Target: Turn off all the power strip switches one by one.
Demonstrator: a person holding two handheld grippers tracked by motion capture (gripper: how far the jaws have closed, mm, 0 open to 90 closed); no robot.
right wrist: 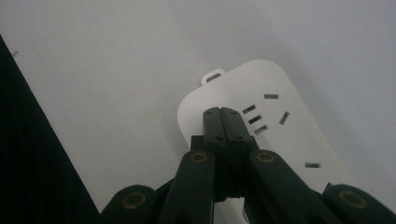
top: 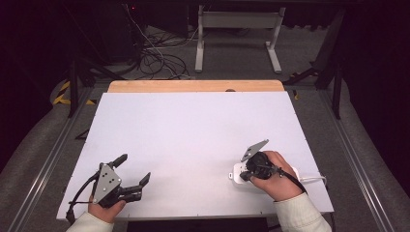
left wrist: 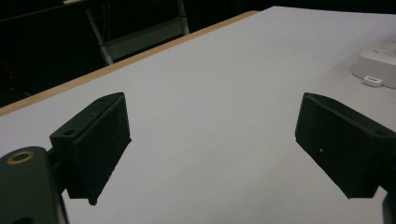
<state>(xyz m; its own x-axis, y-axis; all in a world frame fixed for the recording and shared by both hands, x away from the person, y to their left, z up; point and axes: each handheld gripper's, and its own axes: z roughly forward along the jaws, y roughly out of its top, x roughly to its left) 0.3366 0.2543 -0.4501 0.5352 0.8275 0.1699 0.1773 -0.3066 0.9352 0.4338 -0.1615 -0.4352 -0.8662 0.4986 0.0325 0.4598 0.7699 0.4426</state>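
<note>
**Right gripper view: power strip under closed fingers**

Item: white power strip [right wrist: 261, 121], flat on white bench [top: 193, 140], near-right edge, cord trailing right.
Right gripper [right wrist: 226, 114]: fingers pressed together, tips over strip's socket face, nothing between them.
Left gripper [top: 133, 171]: fingers spread wide, empty, well apart.
Handling, judged: rigid, light, smooth plastic; grasp across long sides.

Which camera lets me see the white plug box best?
The right gripper view: the power strip shows its socket slots close up. The high view has it small under the right gripper; the left gripper view catches one corner.
</note>
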